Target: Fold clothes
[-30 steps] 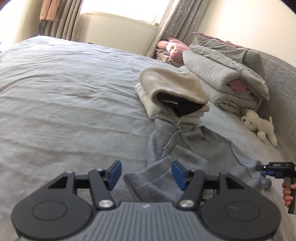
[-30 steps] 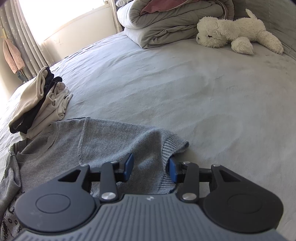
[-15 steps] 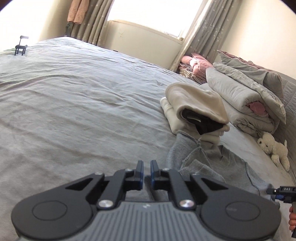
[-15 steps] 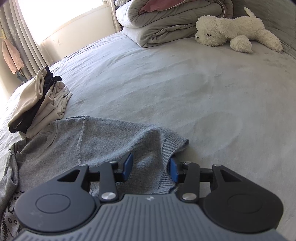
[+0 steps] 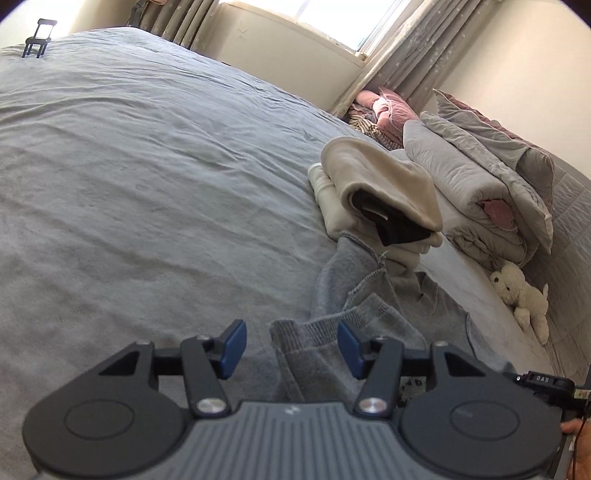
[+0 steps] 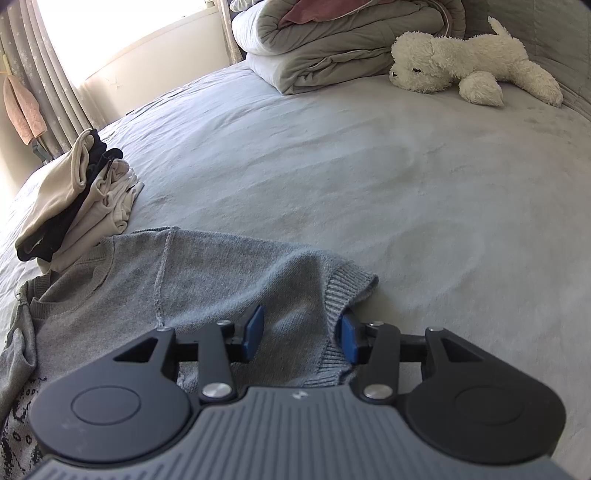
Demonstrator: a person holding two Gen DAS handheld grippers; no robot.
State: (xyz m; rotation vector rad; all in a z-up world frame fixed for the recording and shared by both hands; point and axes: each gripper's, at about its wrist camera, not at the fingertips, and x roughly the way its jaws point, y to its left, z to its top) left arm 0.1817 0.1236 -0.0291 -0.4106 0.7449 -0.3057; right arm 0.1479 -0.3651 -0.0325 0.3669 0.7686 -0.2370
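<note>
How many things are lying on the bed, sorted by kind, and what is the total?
Grey knit sweater, spread out: 1
Stack of folded clothes: 1
Folded grey duvet: 1
White plush dog: 1
Pink bundle by the curtain: 1
Small black stand: 1
Total: 6

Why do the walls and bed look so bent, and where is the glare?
Left wrist view: fisheye lens curves the bed and darkens the corners; the window is overexposed. Right wrist view: same bending; window glare whitens the top left, while the stuffed dog stays sharp.
</note>
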